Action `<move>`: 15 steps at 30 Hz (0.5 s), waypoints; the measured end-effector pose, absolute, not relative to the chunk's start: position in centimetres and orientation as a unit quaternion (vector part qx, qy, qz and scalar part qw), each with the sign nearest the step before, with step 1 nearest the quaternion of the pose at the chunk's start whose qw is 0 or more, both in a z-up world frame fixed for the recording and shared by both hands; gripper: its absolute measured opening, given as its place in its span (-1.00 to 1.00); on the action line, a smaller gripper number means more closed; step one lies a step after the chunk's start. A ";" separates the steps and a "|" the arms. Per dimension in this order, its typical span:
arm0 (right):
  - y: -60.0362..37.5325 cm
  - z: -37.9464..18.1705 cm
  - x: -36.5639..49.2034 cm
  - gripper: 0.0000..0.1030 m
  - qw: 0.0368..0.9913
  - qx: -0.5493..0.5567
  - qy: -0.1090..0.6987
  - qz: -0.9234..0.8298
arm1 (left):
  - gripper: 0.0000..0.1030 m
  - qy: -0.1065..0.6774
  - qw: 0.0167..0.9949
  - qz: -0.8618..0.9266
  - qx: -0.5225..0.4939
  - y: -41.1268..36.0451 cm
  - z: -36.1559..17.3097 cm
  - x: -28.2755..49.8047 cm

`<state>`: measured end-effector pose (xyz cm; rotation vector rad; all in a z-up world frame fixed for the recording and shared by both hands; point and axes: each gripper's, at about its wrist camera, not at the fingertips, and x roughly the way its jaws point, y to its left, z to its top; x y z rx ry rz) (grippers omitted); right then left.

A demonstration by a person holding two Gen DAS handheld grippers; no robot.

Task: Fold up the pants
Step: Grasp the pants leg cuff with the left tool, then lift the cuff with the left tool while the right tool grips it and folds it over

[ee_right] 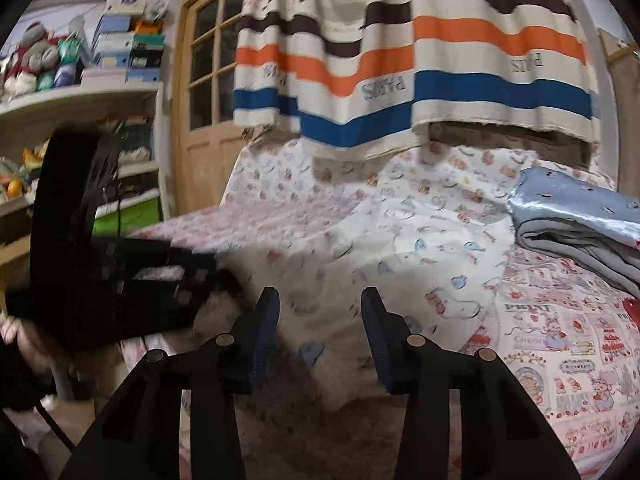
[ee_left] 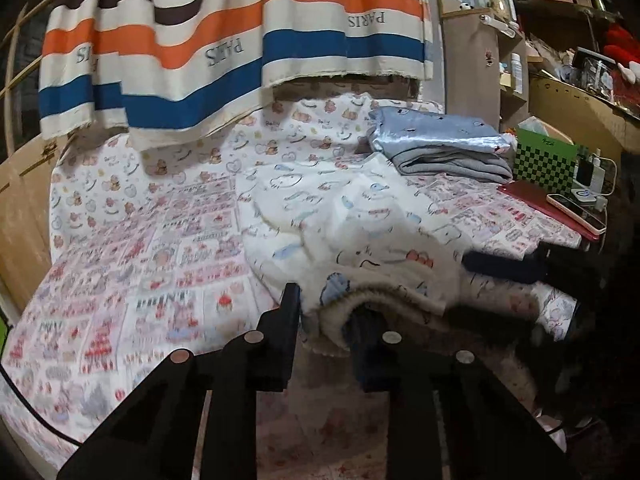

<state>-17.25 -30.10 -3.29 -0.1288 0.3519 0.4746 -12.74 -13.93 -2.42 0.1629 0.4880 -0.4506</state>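
White fleece pants [ee_left: 340, 216] with a blue cartoon print lie rumpled on the bed's patterned sheet [ee_left: 140, 248]. In the left wrist view my left gripper [ee_left: 326, 312] is shut on a bunched edge of the pants, and the fabric curls over its right finger. In the right wrist view the pants [ee_right: 360, 240] fill the space behind my right gripper [ee_right: 320, 312]. Its jaws stand apart, the blue pads show bare, and cloth lies between them. The left gripper [ee_right: 120, 280] shows as a dark blur at the left, held by a hand [ee_right: 12, 328]. The right gripper [ee_left: 504, 268] is dark at the right.
A folded blue and grey stack [ee_left: 440, 140] sits at the back right of the bed. A striped curtain [ee_left: 240, 48] hangs over the far edge. A phone on a red tablet [ee_left: 576, 208] and a green checkered box [ee_left: 544, 160] lie at the right. Shelves [ee_right: 80, 92] and a wooden door [ee_right: 208, 80] stand at the left.
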 end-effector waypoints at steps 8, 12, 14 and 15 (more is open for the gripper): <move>-29.4 -4.9 -17.3 -0.14 0.943 -0.129 0.194 0.236 | -0.57 0.284 0.917 -0.275 0.049 -13.8 -1.2 -9.4; -29.5 -5.3 -17.0 -0.14 0.939 -0.154 0.202 0.233 | -0.57 0.293 0.910 -0.288 0.047 -14.0 -1.1 -7.9; -29.4 -5.4 -16.6 -0.14 0.935 -0.164 0.206 0.237 | -0.57 0.300 0.907 -0.292 0.039 -14.0 -0.9 -7.0; -29.3 -5.4 -16.4 -0.14 0.934 -0.167 0.207 0.240 | -0.57 0.304 0.905 -0.297 0.035 -14.1 -0.8 -6.5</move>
